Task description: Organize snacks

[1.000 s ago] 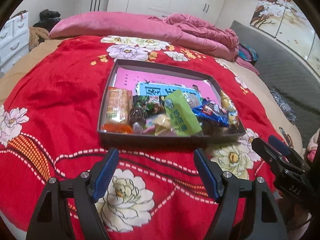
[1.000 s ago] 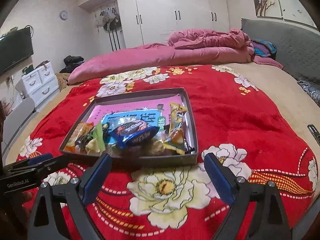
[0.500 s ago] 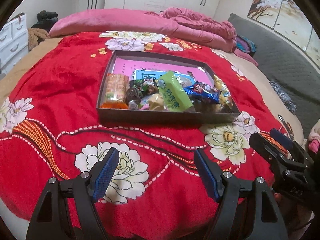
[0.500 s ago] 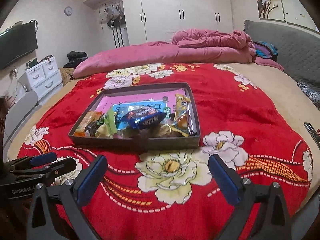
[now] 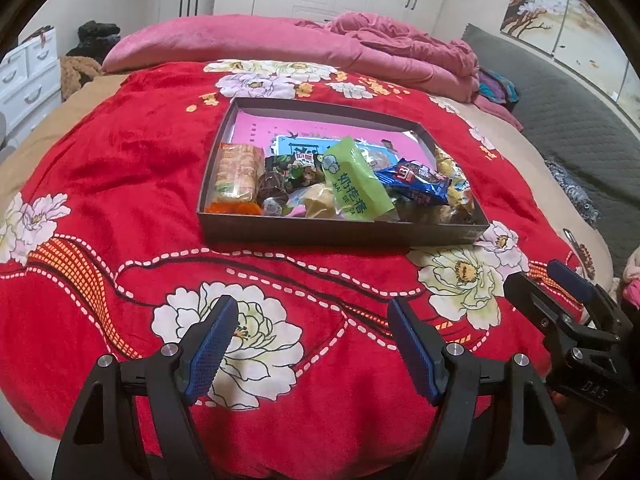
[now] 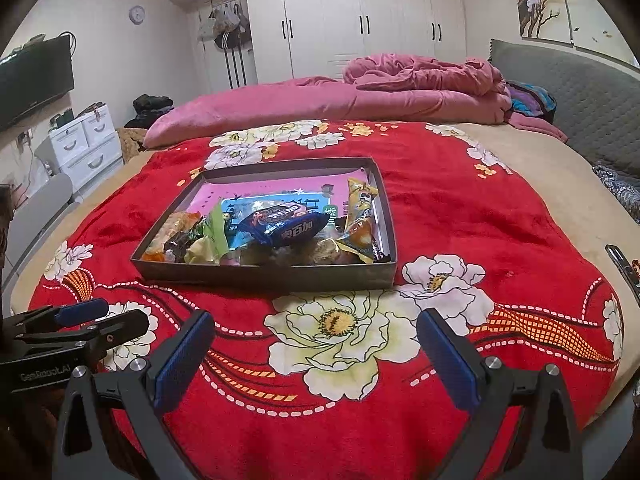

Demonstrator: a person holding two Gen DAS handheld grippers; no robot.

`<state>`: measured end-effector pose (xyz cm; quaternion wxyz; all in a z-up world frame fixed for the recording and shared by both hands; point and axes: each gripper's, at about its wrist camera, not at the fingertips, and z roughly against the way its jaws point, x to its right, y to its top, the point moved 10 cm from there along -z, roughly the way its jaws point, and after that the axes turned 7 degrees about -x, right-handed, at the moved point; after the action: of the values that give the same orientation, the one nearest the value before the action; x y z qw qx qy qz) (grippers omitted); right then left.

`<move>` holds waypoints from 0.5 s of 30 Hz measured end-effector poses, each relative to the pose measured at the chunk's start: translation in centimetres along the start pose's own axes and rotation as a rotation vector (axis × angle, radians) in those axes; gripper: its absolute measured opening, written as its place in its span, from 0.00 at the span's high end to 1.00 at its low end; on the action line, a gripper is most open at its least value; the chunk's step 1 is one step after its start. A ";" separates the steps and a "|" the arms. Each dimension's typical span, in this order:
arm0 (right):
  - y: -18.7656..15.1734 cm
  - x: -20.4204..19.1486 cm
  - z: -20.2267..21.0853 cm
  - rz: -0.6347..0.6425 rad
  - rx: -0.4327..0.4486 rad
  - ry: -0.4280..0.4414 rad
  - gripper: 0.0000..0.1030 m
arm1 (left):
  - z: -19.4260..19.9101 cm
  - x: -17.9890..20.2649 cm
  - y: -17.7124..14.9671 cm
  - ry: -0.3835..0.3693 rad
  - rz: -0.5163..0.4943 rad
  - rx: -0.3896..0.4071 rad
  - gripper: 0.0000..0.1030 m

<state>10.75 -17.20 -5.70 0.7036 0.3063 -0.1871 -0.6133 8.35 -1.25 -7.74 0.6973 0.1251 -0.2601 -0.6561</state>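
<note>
Red floral blanket (image 5: 120, 168) is carrying the snack box (image 5: 340, 236); left tool (image 5: 312, 344) & right tool (image 6: 316, 352) are hovering nearby w/ jaws apart, right's just been widening, both empty.

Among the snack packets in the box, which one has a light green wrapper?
The long green packet near the middle of the box, lying slanted on top of the others. The packet beside it is dark blue, the one at the left end orange.

One tray (image 5: 344, 236), two grippers (image 5: 312, 316) (image 6: 316, 328), one blanket (image 5: 120, 168)
</note>
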 end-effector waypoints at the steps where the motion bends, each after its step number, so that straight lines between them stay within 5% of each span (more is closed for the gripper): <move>1: 0.0 0.0 0.0 0.000 0.000 0.000 0.01 | 0.0 0.0 0.0 0.001 0.001 0.000 0.24; 15: -0.1 -0.1 -0.1 0.007 -0.002 -0.001 0.01 | 0.0 0.0 0.2 -0.002 -0.010 0.007 0.24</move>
<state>10.76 -17.09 -5.80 0.7059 0.3047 -0.1880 -0.6112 8.50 -1.27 -7.66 0.6933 0.1283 -0.2623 -0.6588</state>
